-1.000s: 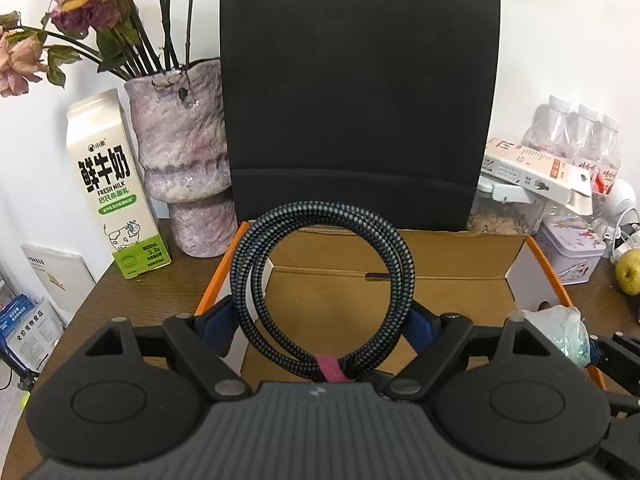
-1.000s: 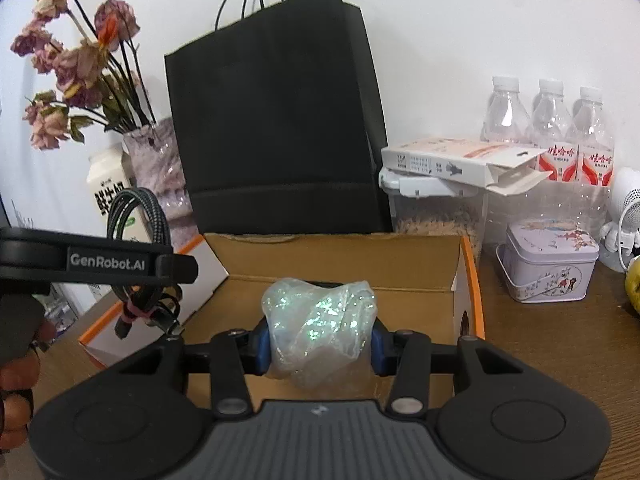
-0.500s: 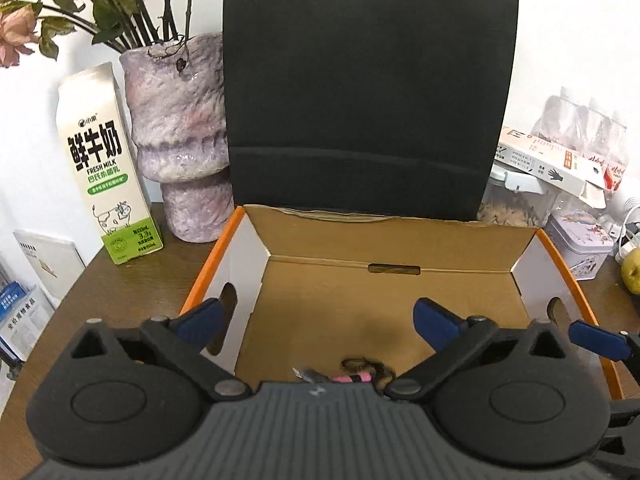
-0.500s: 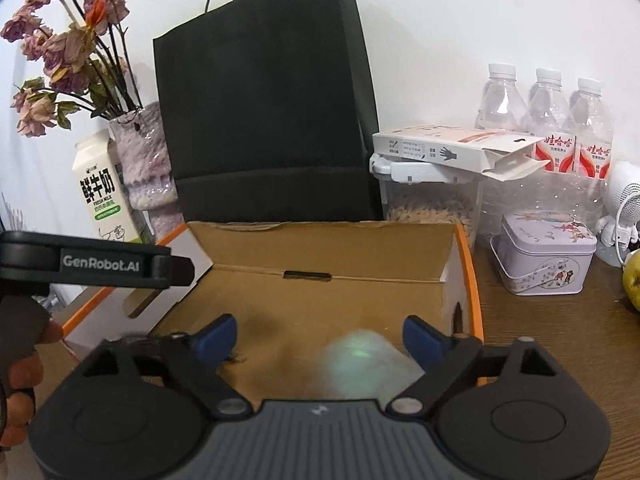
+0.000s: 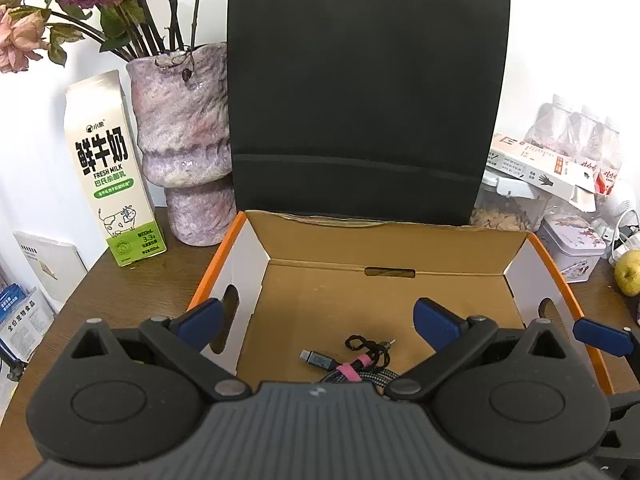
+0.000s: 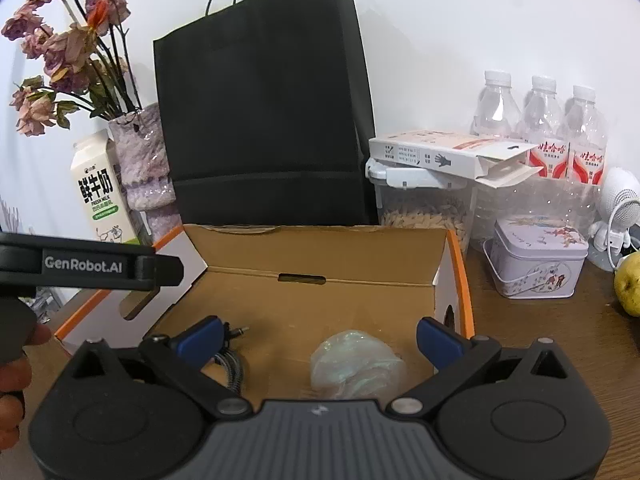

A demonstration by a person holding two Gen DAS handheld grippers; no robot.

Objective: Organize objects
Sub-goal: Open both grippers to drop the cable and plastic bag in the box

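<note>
An open cardboard box (image 5: 384, 236) with orange edges stands in front of both grippers. A coiled braided cable (image 5: 352, 368) with a pink tie lies on the box floor, just under my left gripper (image 5: 318, 318), which is open and holds nothing. In the right wrist view, a crumpled iridescent plastic bundle (image 6: 356, 364) rests on the floor of the box (image 6: 320, 248), beside the cable (image 6: 232, 364). My right gripper (image 6: 319, 336) hangs above the bundle with its jaws opening, pads well clear of it. One of its blue pads (image 5: 600, 334) shows at the box's right wall.
Behind the box stand a black paper bag (image 5: 360, 100), a purple vase (image 5: 180, 144) of dried flowers and a milk carton (image 5: 112, 168). To the right are water bottles (image 6: 540, 128), a grain container (image 6: 424, 208), a tin (image 6: 536, 264) and a pear (image 6: 630, 288).
Both grippers opened. The cable dropped from the left one and the plastic bundle from the right one; both now lie on the box floor.
</note>
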